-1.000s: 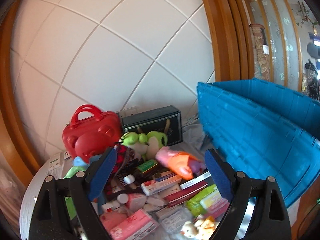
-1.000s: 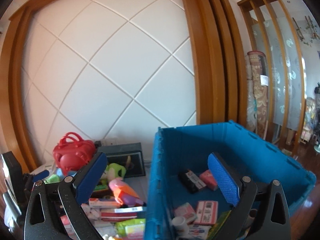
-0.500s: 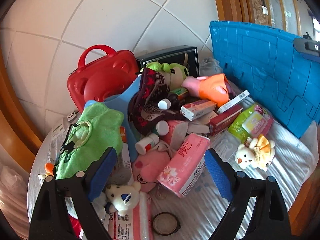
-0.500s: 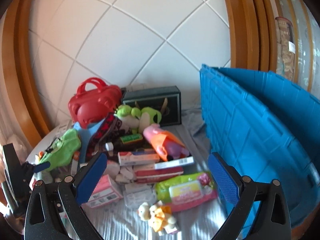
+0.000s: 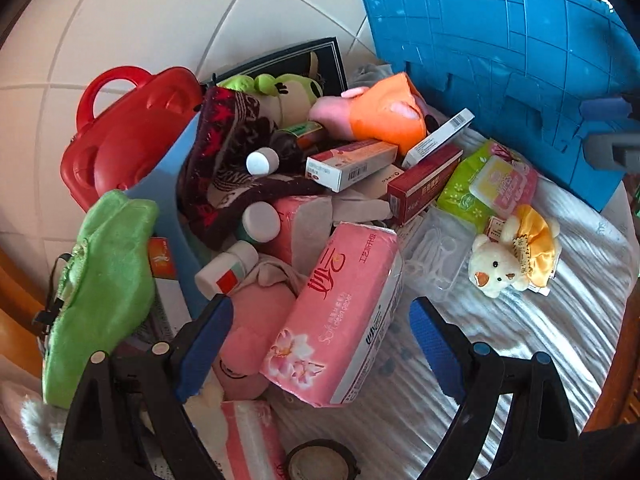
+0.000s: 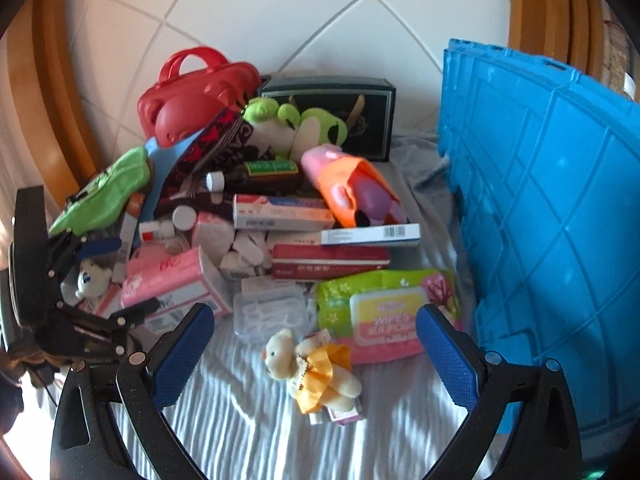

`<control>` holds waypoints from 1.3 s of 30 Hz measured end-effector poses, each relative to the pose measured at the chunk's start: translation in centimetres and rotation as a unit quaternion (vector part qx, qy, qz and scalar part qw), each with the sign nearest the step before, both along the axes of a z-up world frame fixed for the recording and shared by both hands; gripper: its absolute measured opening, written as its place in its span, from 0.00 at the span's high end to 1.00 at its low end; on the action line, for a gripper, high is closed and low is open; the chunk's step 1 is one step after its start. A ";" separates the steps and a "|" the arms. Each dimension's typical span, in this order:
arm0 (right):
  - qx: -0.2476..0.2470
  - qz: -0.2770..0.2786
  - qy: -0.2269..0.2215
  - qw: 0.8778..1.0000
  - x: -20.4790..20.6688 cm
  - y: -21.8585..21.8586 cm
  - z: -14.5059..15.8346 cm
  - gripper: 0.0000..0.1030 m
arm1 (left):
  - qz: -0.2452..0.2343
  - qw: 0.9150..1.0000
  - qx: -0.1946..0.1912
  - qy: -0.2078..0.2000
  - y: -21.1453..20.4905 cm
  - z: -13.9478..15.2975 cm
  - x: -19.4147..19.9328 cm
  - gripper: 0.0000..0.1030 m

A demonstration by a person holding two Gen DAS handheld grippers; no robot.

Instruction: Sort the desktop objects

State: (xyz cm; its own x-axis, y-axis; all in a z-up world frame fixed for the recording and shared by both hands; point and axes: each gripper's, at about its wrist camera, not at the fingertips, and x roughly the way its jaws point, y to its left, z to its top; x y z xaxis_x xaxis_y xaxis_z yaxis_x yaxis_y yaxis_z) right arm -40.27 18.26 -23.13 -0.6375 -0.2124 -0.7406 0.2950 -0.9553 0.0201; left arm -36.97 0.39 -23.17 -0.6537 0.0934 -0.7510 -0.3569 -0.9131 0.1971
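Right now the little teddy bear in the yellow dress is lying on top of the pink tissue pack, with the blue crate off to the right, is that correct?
Not quite. The teddy bear lies on the white cloth, apart from the pink tissue pack, in front of the wipes. The right wrist view shows it. The blue crate is on the right.

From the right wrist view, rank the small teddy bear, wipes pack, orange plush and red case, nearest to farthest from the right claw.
1. Small teddy bear, just ahead between the fingers.
2. Wipes pack, behind it, toward the right.
3. Orange plush, mid-pile.
4. Red case, far back left by the wall.

Bin (image 6: 560, 216) right of the pile — teddy (image 6: 312, 368) before wipes pack (image 6: 384, 316).
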 end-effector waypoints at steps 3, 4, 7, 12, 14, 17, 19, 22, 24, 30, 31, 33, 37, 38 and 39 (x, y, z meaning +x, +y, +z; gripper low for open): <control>0.012 0.012 -0.037 0.999 -0.5 -0.2 -2.7 0.01 | -0.003 1.000 0.003 -0.018 0.2 -1.6 -1.0 0.12; 0.010 0.016 -0.049 0.999 -0.6 -0.1 -3.6 0.01 | -0.002 1.000 0.001 -0.025 0.3 -2.1 -1.3 0.12; 0.016 0.024 -0.078 0.997 -1.0 -0.1 -6.0 0.01 | 0.005 0.999 0.013 -0.045 0.2 -3.4 -2.1 0.12; 0.041 0.047 -0.110 0.992 -2.2 -0.1 -9.6 0.03 | 0.017 0.998 0.018 -0.057 0.3 -4.6 -2.6 0.12; 0.064 0.058 -0.118 0.989 -2.4 -0.3 -10.9 0.06 | 0.021 0.998 0.023 -0.060 0.3 -4.7 -2.9 0.12; 0.088 0.068 -0.123 0.986 -2.6 -0.6 -12.4 0.10 | 0.028 0.997 0.024 -0.062 0.4 -5.0 -3.1 0.12; 0.105 0.070 -0.119 0.985 -2.7 -1.0 -13.1 0.11 | 0.030 0.997 0.027 -0.063 0.5 -5.1 -3.1 0.12; 0.123 0.081 -0.113 0.983 -2.6 -1.6 -13.8 0.11 | 0.035 0.997 0.026 -0.066 0.7 -5.3 -3.1 0.12; 0.125 0.083 -0.113 0.982 -2.5 -1.9 -14.0 0.14 | 0.038 0.997 0.028 -0.068 0.7 -5.4 -3.1 0.12; 0.092 0.078 -0.147 0.982 -2.6 -1.7 -14.6 0.54 | 0.047 0.996 0.016 -0.068 1.2 -5.7 -3.0 0.12; 0.082 0.077 -0.149 0.982 -2.5 -1.5 -14.3 0.58 | 0.048 0.996 0.020 -0.067 1.1 -5.6 -2.9 0.13; 0.066 0.075 -0.140 0.985 -2.1 -1.2 -13.3 0.67 | 0.047 0.996 0.047 -0.063 0.7 -5.1 -2.6 0.32; 0.030 0.064 -0.125 0.990 -1.3 -0.3 -10.9 0.72 | 0.051 0.992 0.086 -0.072 -0.1 -4.7 -2.0 0.51; 0.023 0.061 -0.118 0.991 -1.1 -0.1 -10.2 0.73 | 0.051 0.993 0.084 -0.069 -0.1 -4.6 -1.7 0.52; 0.016 0.058 -0.114 0.992 -0.9 0.1 -9.6 0.74 | 0.050 0.993 0.084 -0.068 0.0 -4.4 -1.5 0.52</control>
